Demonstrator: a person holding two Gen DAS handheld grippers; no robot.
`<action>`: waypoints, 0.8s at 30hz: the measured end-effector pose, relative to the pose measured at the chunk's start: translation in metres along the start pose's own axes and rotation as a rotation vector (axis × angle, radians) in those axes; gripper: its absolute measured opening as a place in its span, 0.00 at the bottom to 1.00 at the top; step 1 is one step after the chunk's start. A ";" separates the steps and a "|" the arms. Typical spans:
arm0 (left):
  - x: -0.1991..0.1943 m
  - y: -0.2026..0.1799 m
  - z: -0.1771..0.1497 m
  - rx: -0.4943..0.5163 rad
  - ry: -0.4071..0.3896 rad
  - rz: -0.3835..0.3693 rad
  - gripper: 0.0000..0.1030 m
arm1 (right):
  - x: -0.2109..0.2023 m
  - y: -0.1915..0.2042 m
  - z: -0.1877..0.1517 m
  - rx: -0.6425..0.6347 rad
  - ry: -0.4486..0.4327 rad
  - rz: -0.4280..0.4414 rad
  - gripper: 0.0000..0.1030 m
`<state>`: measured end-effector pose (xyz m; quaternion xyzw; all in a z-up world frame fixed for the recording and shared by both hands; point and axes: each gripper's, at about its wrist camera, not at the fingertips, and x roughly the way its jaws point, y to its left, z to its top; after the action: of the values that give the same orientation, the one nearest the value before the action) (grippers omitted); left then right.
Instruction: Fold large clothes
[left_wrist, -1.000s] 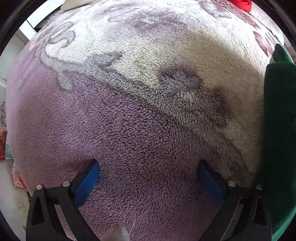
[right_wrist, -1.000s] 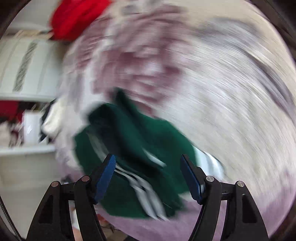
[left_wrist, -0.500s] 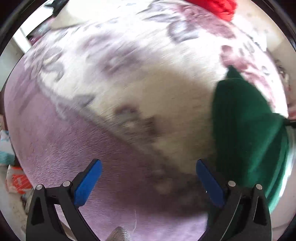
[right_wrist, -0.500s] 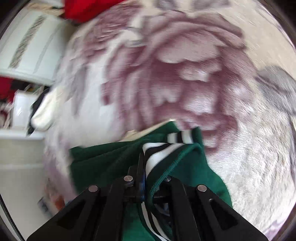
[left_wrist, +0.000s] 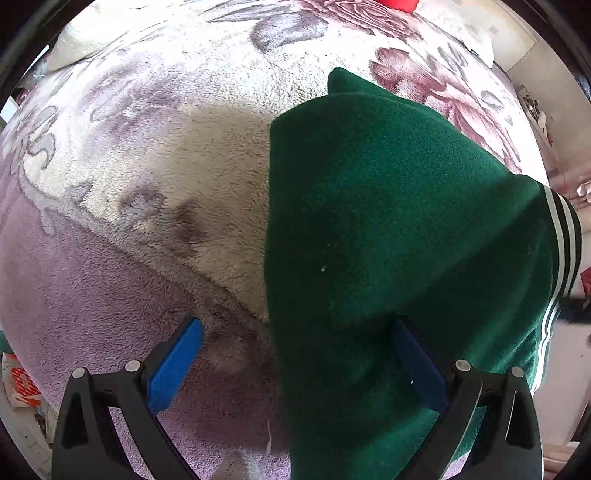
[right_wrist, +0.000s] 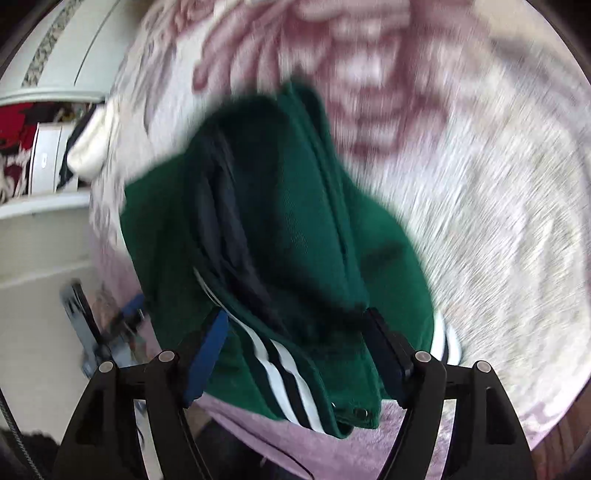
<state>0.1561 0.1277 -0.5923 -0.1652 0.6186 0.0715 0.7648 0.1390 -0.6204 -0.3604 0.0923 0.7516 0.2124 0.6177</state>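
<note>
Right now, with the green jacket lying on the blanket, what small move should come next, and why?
Probably lift the right gripper clear: its jaws are opening and no longer pinch the green jacket, which looks folded on the blanket.

Two wrist fisheye views are aimed steeply down, close above a floral blanket (left_wrist: 155, 192); a green garment (left_wrist: 388, 229) is shared by both.

Left claw (left_wrist: 293, 363): two black angular finger arms with triangular cut-outs, blue pads on the inner faces, a pair of silver screws on each arm. Right claw (right_wrist: 297, 352): same build, black arms, blue pads, silver screws at the knuckles.
</note>
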 end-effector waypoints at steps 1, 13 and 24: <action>0.001 -0.001 0.001 0.001 -0.001 0.004 1.00 | 0.017 -0.004 -0.001 -0.012 0.046 -0.021 0.81; 0.002 -0.014 0.007 0.046 0.004 0.013 1.00 | -0.034 0.007 -0.012 0.112 -0.217 -0.074 0.16; -0.008 -0.012 0.034 0.029 -0.009 0.029 1.00 | -0.046 -0.007 -0.002 0.109 -0.094 -0.160 0.36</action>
<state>0.1899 0.1288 -0.5760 -0.1450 0.6183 0.0745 0.7689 0.1479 -0.6454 -0.3222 0.0751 0.7372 0.1167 0.6612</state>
